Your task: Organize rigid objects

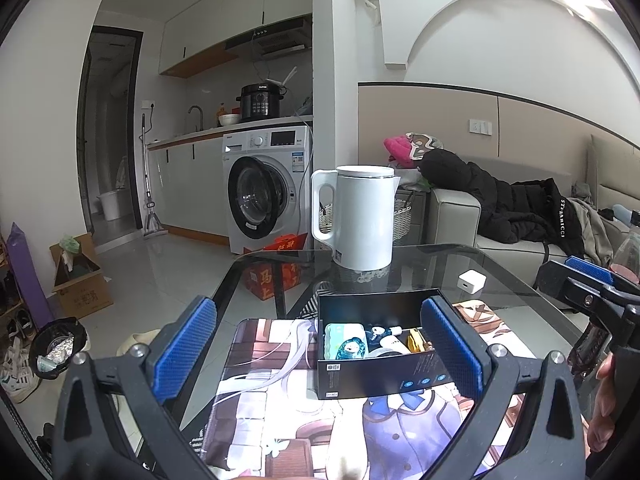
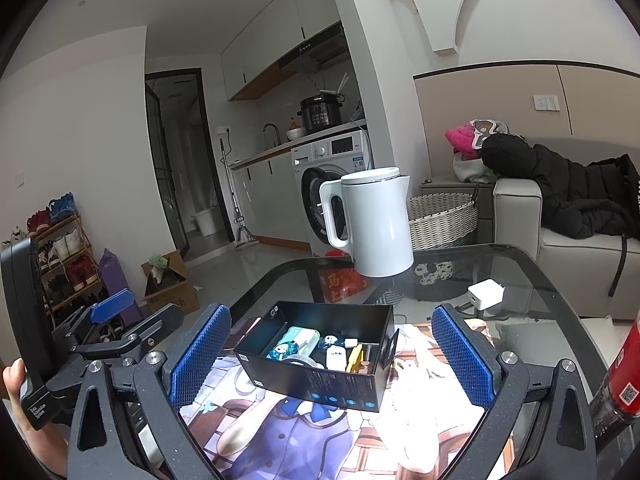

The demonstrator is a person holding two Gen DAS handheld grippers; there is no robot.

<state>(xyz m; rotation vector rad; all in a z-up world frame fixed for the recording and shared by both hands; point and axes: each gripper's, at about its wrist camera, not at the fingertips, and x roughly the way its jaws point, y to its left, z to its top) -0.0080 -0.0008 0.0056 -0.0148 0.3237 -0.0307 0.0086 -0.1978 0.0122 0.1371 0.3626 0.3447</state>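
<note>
At the far left of the room, a cardboard carton (image 1: 82, 276) is sitting on the floor near a purple mat, and a washing machine (image 1: 266, 184) is standing beyond it under the kitchen counter. Nearer, the left tongs (image 1: 318, 354) are hovering low over the glass tabletop (image 1: 516, 280) with their blue pads spread wide and gripping nothing. Between and just past those pads, an open black box (image 1: 380, 372) is resting on an anime-print desk mat (image 1: 280, 400); inside it are lying a mint-green case (image 1: 344, 338), a small teal-haired figurine (image 1: 352, 350), some white earbud-like pieces and a yellow item, too small to identify further. Behind the box, a white electric kettle (image 1: 360, 216) is standing upright on the glass, handle facing left. To its right a white charger cube (image 1: 472, 282) is lying well apart from the box. The right tongs (image 2: 332, 356) are likewise hanging wide apart and empty, framing the same box, while a red-labelled bottle (image 2: 622, 376) is standing at the right edge.
</note>
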